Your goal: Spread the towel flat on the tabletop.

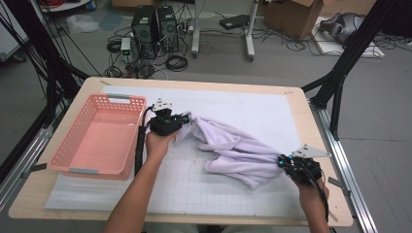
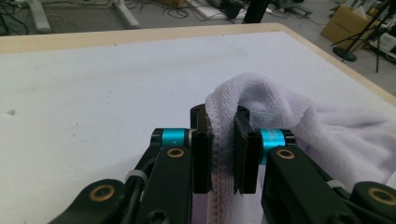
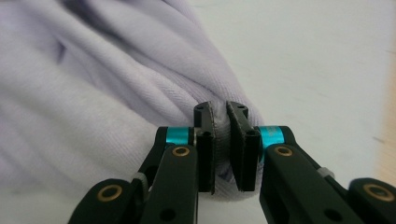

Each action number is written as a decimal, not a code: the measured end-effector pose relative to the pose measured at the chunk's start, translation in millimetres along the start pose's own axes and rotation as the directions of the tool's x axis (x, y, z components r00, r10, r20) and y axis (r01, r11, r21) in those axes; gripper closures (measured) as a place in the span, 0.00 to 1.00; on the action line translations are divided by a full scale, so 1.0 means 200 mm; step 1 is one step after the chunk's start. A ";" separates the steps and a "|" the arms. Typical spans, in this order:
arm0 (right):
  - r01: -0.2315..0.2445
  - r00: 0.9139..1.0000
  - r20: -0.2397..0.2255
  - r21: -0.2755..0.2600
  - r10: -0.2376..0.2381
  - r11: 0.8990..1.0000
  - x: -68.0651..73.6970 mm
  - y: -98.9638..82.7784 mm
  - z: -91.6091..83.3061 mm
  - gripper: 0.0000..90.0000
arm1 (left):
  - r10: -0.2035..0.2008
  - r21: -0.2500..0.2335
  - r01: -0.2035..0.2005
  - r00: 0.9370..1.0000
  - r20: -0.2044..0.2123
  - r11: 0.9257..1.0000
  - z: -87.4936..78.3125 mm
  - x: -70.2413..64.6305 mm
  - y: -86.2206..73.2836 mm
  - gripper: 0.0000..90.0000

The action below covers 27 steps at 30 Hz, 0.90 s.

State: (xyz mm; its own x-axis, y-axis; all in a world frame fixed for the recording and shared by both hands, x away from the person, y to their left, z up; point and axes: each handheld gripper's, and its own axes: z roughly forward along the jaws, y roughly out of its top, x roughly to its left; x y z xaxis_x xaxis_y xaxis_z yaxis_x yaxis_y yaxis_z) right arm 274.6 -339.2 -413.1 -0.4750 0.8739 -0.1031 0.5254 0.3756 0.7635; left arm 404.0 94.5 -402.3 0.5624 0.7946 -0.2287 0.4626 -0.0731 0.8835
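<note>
A pale lilac garment (image 1: pixel 238 145) lies crumpled on the white gridded mat (image 1: pixel 194 189), stretched between both hands. My left gripper (image 1: pixel 185 118) is shut on the garment's stitched hem (image 2: pixel 223 140) at its upper left end, beside the basket. At the lower right, my right gripper (image 1: pixel 281 160) is shut on a bunched fold of the same cloth (image 3: pixel 223 135). In the right gripper view the lilac fabric (image 3: pixel 93 93) bulges up to the left of the jaws, and its pads pinch a thick wad.
A pink plastic basket (image 1: pixel 99 138) stands on the table's left side, just left of my left hand. The wooden table edge (image 1: pixel 311 111) runs along the right. Computer cases, cables and cardboard boxes sit on the floor beyond.
</note>
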 end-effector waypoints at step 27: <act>-0.162 0.986 0.022 -0.060 0.164 0.985 -0.06 -0.03 0.03 0.47 | 0.273 0.201 -0.329 0.926 0.262 0.923 0.23 -0.42 -0.22 0.48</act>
State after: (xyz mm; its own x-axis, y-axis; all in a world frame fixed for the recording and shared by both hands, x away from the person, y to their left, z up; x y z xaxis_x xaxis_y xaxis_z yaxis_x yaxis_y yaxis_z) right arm 281.4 -348.9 -420.3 -0.3667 0.9303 0.0092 0.5524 0.2098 0.8067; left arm 367.6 2.9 -441.7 0.8265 0.5575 -0.0777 0.3798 -0.4503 0.8081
